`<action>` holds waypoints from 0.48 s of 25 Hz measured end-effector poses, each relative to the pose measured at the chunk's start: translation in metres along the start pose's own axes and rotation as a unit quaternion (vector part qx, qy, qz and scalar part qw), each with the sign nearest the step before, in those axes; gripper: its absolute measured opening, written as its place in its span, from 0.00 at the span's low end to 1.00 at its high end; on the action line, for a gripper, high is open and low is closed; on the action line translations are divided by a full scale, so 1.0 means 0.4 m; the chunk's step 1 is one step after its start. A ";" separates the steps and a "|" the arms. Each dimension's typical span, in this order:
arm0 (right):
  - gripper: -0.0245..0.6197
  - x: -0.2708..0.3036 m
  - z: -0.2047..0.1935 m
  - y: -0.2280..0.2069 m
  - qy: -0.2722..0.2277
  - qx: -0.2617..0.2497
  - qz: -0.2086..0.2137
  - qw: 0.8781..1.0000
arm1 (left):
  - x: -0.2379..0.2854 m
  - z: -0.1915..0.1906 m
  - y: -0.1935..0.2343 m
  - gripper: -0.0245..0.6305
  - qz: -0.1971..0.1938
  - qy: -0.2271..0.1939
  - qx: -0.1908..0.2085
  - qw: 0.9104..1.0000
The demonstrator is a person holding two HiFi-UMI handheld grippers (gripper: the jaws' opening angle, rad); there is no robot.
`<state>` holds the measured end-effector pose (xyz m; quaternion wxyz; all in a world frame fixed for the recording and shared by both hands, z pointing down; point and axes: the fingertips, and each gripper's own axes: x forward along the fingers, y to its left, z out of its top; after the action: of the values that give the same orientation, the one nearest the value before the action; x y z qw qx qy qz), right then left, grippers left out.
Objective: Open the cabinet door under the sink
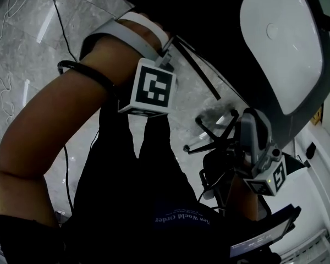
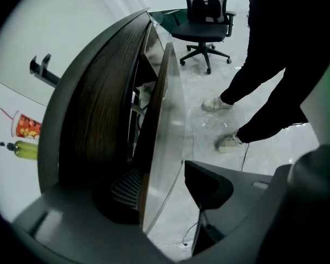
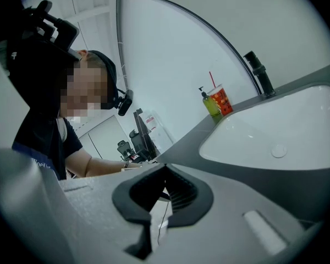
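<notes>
In the left gripper view the cabinet door (image 2: 173,142) under the sink stands ajar, its brown edge running top to bottom, with a dark interior to its left. My left gripper (image 2: 165,188) straddles that edge. Its ribbed left pad (image 2: 124,190) sits on the inner side. The right pad (image 2: 209,185) is on the outer side, a strip of floor showing between it and the door. The head view shows only this gripper's marker cube (image 1: 148,89) and the white sink (image 1: 286,43). My right gripper (image 3: 160,199) is shut on nothing, level with the basin (image 3: 275,136).
A wood-grain panel (image 2: 99,109) with a grey rim curves left of the opening. An office chair (image 2: 206,21) and a person's legs (image 2: 253,92) stand on the grey floor beyond. A black tap (image 3: 258,73), a red cup (image 3: 220,99) and a green bottle (image 3: 210,104) sit behind the basin.
</notes>
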<state>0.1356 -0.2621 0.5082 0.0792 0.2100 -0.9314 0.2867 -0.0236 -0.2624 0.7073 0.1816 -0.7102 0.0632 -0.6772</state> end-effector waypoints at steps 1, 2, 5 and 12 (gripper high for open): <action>0.04 0.003 0.001 0.002 -0.002 0.004 -0.002 1.000 | -0.001 -0.003 -0.005 0.39 -0.009 0.002 0.006 1.000; 0.04 0.006 0.003 0.003 -0.004 0.009 -0.004 1.000 | -0.003 -0.003 -0.010 0.38 -0.017 0.000 0.005 1.000; 0.04 0.016 0.011 0.005 -0.011 0.023 -0.011 1.000 | -0.011 -0.001 -0.017 0.35 -0.024 -0.008 0.002 1.000; 0.04 0.002 0.006 -0.003 -0.014 0.021 -0.016 1.000 | -0.013 -0.021 -0.040 0.35 -0.050 0.001 0.032 0.998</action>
<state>0.1352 -0.2646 0.5072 0.0661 0.2303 -0.9228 0.3018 -0.0349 -0.2472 0.7082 0.1696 -0.7058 0.0059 -0.6878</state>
